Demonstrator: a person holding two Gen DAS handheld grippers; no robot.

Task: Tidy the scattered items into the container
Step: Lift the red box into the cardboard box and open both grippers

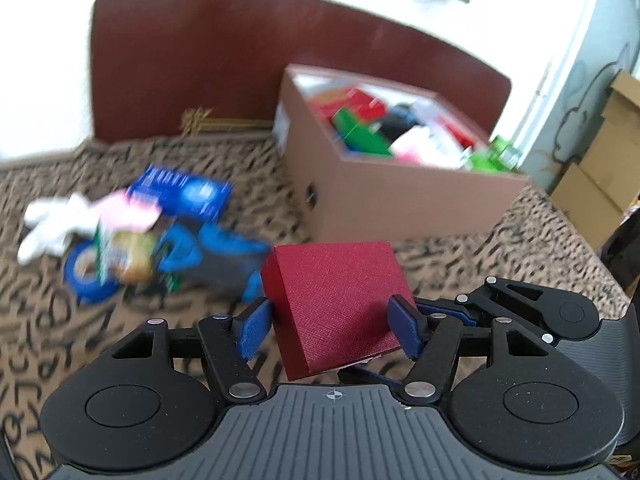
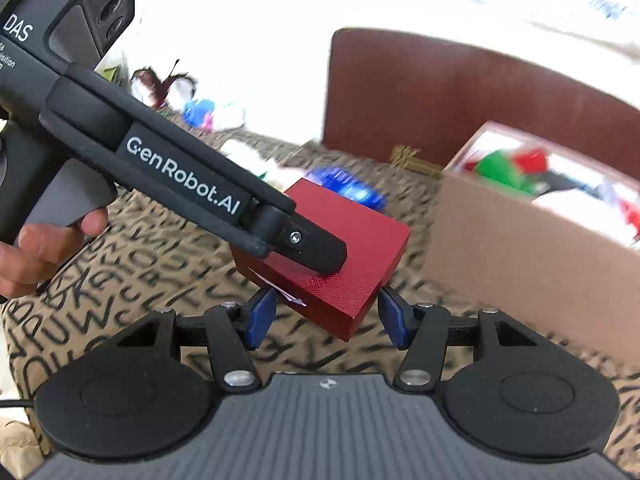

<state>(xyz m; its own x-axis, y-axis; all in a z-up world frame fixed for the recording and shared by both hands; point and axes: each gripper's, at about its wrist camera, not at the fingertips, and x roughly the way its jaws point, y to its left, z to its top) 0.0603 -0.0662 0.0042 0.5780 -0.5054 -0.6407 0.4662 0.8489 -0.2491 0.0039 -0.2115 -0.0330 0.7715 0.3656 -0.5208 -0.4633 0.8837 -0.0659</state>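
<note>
A dark red textured box point(image 1: 340, 300) is gripped between the blue pads of my left gripper point(image 1: 332, 328) and held tilted above the patterned cloth. The same red box point(image 2: 340, 256) shows in the right wrist view, with the left gripper's black body point(image 2: 180, 180) reaching across onto it. My right gripper point(image 2: 326, 316) has its pads on either side of the box's lower corner, a small gap showing on the right. The cardboard container point(image 1: 392, 196), full of coloured items, stands behind and right; it also shows in the right wrist view point(image 2: 520, 256).
A blurred pile lies on the cloth at left: a blue packet point(image 1: 184, 192), a white soft toy point(image 1: 56, 224), blue tape roll point(image 1: 88, 276), blue tool point(image 1: 216, 248). A brown headboard point(image 1: 200, 60) stands behind. Stacked cardboard boxes point(image 1: 600, 176) stand far right.
</note>
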